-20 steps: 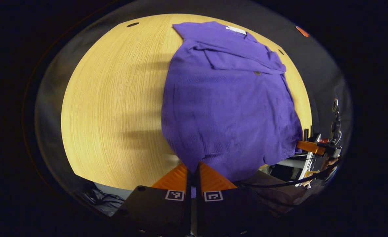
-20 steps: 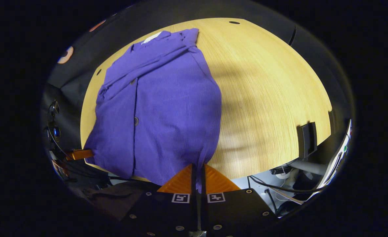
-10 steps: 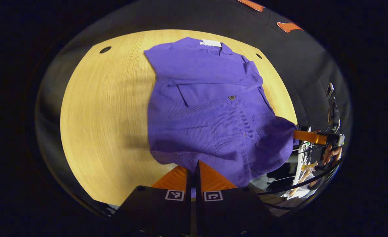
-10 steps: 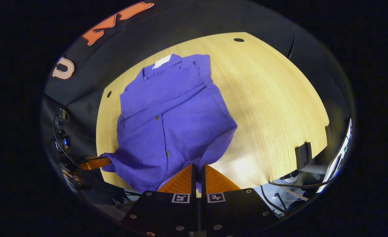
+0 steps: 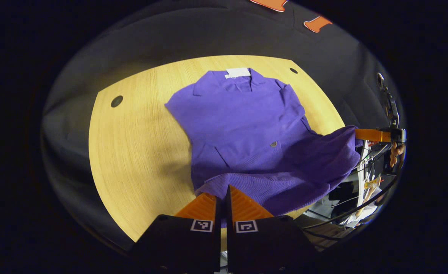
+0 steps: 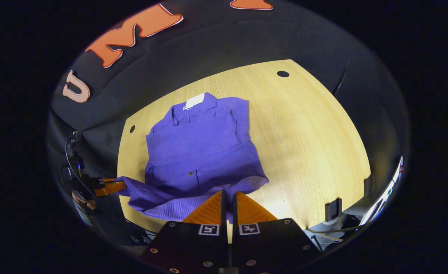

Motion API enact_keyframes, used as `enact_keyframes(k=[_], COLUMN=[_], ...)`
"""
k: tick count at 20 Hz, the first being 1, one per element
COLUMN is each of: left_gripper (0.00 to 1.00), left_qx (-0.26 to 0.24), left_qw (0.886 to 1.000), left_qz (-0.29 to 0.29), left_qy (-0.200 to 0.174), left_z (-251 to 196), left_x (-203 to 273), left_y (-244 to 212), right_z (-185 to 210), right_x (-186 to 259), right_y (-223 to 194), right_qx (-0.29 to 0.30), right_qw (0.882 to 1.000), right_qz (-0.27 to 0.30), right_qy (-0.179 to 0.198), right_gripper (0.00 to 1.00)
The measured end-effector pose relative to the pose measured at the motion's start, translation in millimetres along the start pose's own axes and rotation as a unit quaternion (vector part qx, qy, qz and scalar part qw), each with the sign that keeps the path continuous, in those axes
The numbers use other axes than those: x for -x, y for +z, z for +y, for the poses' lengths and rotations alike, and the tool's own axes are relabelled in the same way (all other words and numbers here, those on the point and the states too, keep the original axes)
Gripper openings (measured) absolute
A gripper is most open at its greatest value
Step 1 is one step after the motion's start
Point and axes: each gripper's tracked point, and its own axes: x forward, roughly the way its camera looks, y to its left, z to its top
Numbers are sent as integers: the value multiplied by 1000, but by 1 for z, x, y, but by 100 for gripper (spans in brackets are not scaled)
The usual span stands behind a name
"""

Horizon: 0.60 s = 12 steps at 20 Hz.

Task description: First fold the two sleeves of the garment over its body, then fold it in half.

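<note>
Wooden table (image 5: 140, 152), one purple garment (image 5: 247, 125)

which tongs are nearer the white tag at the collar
Cannot tell: the left tongs and right tongs each pinch a bottom corner of the shirt, opposite the tag.

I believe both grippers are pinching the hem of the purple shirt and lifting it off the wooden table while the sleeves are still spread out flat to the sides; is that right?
Not quite: the sleeves are already folded over the body, as the right gripper view shows. The rest holds: the left gripper and the right gripper each pinch the hem of the purple shirt, lifting it off the wooden table.
</note>
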Motion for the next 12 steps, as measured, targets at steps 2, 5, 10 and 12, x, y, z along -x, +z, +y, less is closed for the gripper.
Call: enact_keyframes(k=[2, 5, 10, 12], left_gripper=[8, 7, 8, 7], left_qx=[-18, 29, 129, 127], left_qw=[999, 999, 990, 990], left_qz=[-3, -24, -42, -48], left_qy=[39, 39, 37, 48], left_z=[16, 22, 45, 54], left_x=[-3, 6, -3, -10], left_y=[9, 33, 71, 93], right_z=[4, 4, 11, 13], right_x=[-8, -24, -56, -65], right_y=[23, 56, 108, 128], right_qx=[4, 22, 30, 28], right_qw=[1000, 999, 997, 996], right_qz=[-1, -4, -4, -6], right_qy=[20, 41, 76, 87], right_gripper=[4, 4, 4, 4])
